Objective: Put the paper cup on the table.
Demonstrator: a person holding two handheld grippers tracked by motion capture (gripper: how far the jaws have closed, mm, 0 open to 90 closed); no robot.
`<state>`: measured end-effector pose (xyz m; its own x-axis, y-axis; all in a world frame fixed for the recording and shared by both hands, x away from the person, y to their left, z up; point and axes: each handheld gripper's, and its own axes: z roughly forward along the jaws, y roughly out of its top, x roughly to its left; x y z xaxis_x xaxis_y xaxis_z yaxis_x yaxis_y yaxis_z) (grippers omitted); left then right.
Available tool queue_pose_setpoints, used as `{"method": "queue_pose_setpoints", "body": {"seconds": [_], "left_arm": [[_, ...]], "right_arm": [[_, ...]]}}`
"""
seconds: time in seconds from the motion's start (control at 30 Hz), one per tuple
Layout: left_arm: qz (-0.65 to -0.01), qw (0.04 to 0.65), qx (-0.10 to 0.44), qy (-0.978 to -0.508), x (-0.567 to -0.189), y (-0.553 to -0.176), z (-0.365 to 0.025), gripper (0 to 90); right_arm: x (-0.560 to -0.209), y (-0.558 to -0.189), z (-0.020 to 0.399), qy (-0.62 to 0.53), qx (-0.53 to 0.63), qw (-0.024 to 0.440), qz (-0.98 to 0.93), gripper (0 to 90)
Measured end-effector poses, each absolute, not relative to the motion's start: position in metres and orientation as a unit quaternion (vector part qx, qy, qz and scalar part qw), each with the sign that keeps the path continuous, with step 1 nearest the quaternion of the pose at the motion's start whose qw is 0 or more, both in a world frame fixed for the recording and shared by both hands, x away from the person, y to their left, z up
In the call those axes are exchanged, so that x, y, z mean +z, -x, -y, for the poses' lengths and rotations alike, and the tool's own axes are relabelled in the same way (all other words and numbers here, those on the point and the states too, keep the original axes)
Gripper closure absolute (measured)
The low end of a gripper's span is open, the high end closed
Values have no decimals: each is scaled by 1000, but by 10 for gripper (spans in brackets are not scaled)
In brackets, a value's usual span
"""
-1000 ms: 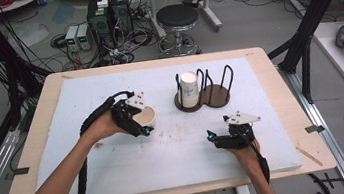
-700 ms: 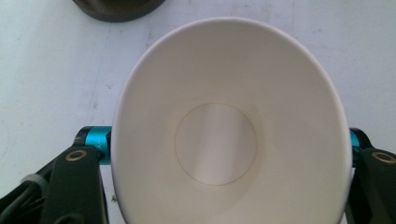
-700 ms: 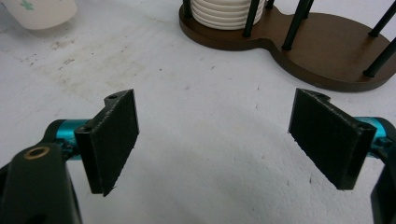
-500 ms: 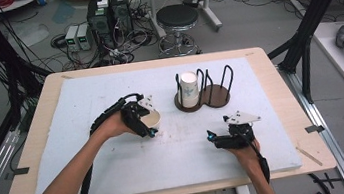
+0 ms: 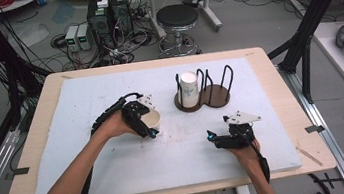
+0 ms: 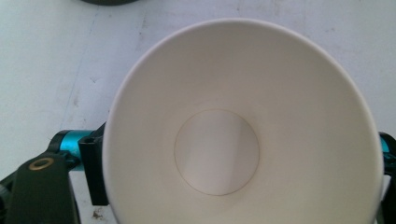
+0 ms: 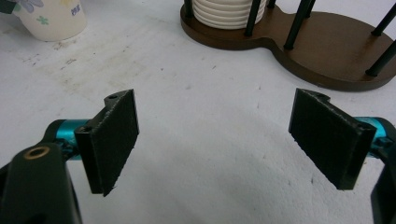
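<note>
centrally, the white foam-covered wooden table (image 5: 96, 187) is bearing a dark wooden two-bay cup rack with black wire posts (image 5: 216, 96), one bay holding a stack of white paper cups (image 5: 189, 88). nearer the left hand, a single white paper cup (image 5: 153, 120) is standing upright on the mat, mouth up. the left gripper (image 5: 148, 130) has just been opening, the cup sitting between its jaws. the right gripper (image 5: 211, 137) is resting wide and empty. the cup is looking light, thin-walled and crushable; gripping gently across the rim seems safest.
</note>
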<state>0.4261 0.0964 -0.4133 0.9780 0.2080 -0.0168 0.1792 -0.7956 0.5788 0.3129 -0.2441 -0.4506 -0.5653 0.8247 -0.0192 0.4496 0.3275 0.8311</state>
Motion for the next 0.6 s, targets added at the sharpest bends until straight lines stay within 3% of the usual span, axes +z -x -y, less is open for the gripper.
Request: {"method": "queue_pose_setpoints", "body": {"seconds": [0.27, 0.6], "left_arm": [[-103, 297, 11, -949, -413, -425, -101, 136], [-104, 302, 33, -947, -411, -417, -120, 152]], "right_arm": [[-451, -313, 244, -407, 413, 226, -783, 164], [-451, -313, 245, -407, 415, 223, -783, 164]]}}
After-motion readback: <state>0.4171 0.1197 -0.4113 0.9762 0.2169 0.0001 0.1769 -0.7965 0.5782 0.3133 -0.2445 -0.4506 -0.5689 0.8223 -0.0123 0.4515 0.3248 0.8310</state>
